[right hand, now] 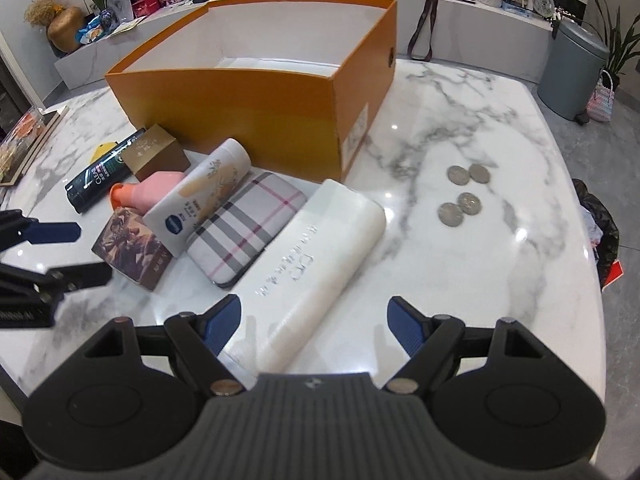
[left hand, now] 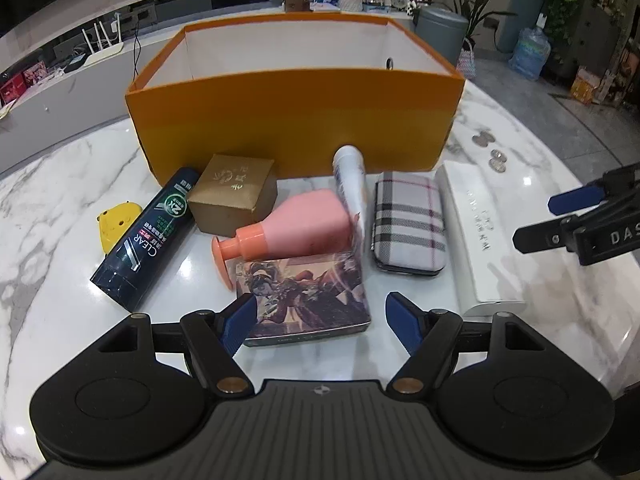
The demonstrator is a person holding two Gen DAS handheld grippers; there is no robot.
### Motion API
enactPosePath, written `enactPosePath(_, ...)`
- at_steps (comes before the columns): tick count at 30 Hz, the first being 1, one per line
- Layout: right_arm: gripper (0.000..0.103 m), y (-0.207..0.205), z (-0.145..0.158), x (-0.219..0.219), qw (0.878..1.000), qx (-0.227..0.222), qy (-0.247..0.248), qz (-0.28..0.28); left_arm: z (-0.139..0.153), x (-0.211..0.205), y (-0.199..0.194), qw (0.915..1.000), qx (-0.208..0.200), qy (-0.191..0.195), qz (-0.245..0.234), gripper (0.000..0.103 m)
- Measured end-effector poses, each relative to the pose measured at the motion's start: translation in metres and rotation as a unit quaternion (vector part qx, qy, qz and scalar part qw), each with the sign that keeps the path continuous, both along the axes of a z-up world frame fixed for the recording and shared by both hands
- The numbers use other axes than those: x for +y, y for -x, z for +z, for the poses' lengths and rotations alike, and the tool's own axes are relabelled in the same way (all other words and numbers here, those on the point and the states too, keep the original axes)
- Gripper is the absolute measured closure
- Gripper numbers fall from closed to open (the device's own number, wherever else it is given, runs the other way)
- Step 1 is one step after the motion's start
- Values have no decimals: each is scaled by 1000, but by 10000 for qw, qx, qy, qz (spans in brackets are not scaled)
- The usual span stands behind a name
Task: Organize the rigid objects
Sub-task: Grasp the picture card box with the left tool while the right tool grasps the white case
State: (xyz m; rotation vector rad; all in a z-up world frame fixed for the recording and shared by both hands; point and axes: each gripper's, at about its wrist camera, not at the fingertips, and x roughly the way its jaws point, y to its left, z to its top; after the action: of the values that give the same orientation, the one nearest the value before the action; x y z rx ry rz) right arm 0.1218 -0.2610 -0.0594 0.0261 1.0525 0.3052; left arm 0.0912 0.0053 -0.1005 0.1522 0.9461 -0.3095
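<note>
An open orange box (left hand: 296, 120) (right hand: 256, 112) stands at the back of the marble table. In front of it lie a dark CLEAR bottle (left hand: 148, 236), a brown carton (left hand: 234, 196), a pink pump bottle (left hand: 296, 228), a white tube (left hand: 352, 184) (right hand: 200, 196), a picture card box (left hand: 304, 296) (right hand: 128, 248), a plaid case (left hand: 408, 224) (right hand: 244, 228) and a long white box (left hand: 476, 236) (right hand: 316, 252). My left gripper (left hand: 320, 322) is open just before the card box. My right gripper (right hand: 314, 322) is open over the near end of the white box.
A yellow toy (left hand: 118, 226) lies left of the dark bottle. Several coins (right hand: 464, 192) lie on the table to the right of the box. A grey bin (right hand: 572, 68) stands beyond the table's far right corner. The table edge curves close on the right.
</note>
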Motion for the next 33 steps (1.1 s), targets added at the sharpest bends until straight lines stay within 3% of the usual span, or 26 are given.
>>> enactPosePath(5, 23, -6, -4, 8, 10000, 13, 24, 42, -6, 4, -7, 9999, 114, 78, 39, 17)
enactPosePath(8, 16, -9, -9, 11, 9999, 9, 104, 32, -12, 1, -10, 9999, 121, -59, 24, 17)
enactPosePath(13, 16, -17, -17, 13, 9998, 101, 110, -105, -18, 2, -15, 9997, 91, -148, 174, 16)
enactPosePath(16, 16, -20, -20, 14, 9997, 153, 49, -159, -23, 2, -16, 9995, 29, -237, 218, 10)
enactPosePath(21, 16, -20, -22, 17, 9998, 163, 65, -112, -26, 5, -19, 9996, 30, -37, 272, 1)
enactPosePath(25, 16, -20, -24, 17, 9997, 179, 88, -106, -32, 6, -25, 9992, 158, 114, 347, 0)
enactPosePath(33, 16, -23, -30, 18, 9993, 222, 157, -263, -48, -3, -30, 9993, 194, -174, 272, 0)
